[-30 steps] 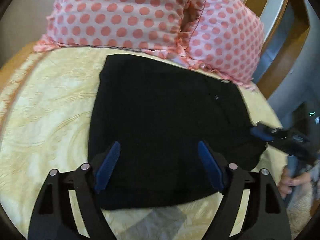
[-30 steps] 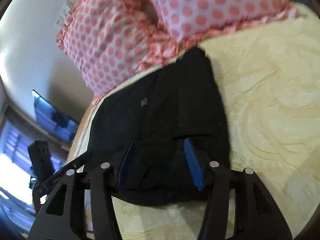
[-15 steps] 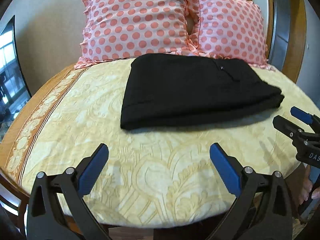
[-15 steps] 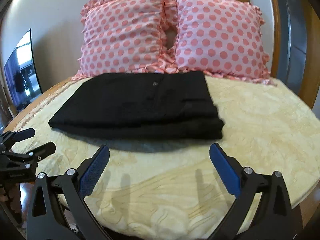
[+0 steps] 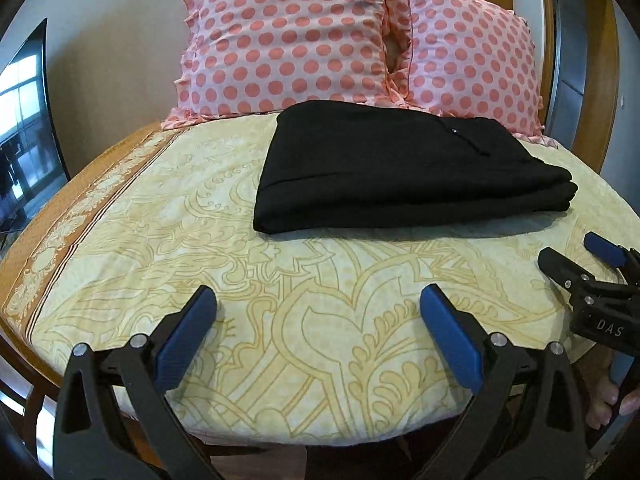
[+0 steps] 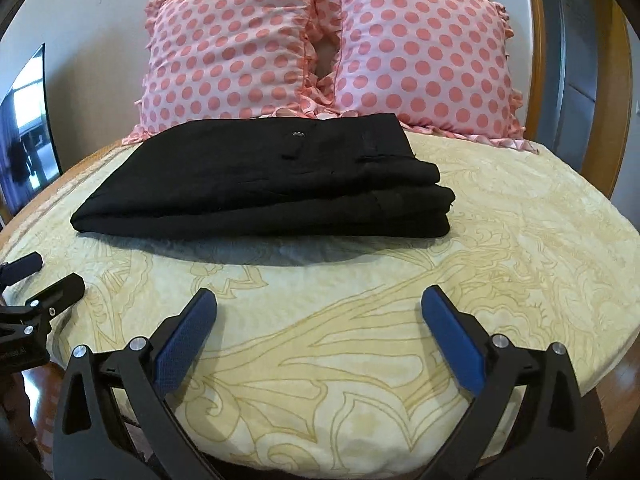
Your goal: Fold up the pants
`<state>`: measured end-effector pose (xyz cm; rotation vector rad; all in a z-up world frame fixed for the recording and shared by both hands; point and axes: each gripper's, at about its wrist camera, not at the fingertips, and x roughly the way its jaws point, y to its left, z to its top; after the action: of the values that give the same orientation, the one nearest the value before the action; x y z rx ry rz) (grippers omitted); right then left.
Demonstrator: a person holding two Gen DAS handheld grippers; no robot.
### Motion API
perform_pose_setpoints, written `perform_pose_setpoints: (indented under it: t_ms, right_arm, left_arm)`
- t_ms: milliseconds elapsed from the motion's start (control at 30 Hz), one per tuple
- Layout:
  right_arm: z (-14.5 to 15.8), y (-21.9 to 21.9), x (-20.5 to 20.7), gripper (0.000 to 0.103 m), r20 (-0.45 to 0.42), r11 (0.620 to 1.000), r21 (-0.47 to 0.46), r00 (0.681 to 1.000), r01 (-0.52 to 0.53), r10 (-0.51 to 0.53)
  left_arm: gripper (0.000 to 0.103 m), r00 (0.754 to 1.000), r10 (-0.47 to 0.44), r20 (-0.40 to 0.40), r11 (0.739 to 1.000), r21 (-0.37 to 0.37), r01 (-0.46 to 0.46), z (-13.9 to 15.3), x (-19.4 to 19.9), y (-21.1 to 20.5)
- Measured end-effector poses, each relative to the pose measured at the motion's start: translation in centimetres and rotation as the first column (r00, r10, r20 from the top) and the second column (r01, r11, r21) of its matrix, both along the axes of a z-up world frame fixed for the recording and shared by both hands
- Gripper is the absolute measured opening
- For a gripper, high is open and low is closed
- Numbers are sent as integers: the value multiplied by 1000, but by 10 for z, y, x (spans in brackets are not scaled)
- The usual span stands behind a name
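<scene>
Both tongs spread wide, nothing pinched. L gripper (image 5: 318, 312) hangs over the near part of the bed, blue pads (image 5: 448, 332) apart, clear of the cloth. R gripper (image 6: 320, 314) same: jaws splayed, empty, over bare bedspread (image 6: 500, 240). Each shows in the other's view at the frame edge, low beside the mattress, also gaping.

Pants (image 6: 264, 184) sit mid-bed toward the headboard, well apart from both tongs, far edge touching or just short of the two polka-dot pillows (image 5: 304, 40); can't tell which.

Risks, as I judge them:
- Stack is loose layers on a soft mattress. Any further nudge w/ a pad could drag the top layer and skew the fold.
- Re-gripping one corner only would peel layers open; right-end edges are stepped, easy to catch just one.
- Slick bedspread: a push may slide the whole bundle toward the pillows.

Look of the pants: black, folded to a compact rectangle, approx 3 layers visible at the right end in R view, slightly staggered. Left end tapers thinner. Top face fairly flat, button (image 6: 297, 133) and pocket seam up. Fold reads done or nearly so.
</scene>
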<state>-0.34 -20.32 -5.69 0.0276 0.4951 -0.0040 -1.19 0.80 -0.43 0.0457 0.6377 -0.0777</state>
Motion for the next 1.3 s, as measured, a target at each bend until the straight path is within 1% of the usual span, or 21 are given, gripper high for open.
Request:
perform_pose_setpoints:
  t_ms: [1300]
  right_arm:
    - [0,-2,0,102,2,1000,1,1000,0,0]
  left_arm:
    - [101,1000,-2,0,1000,1,2,0,1,1]
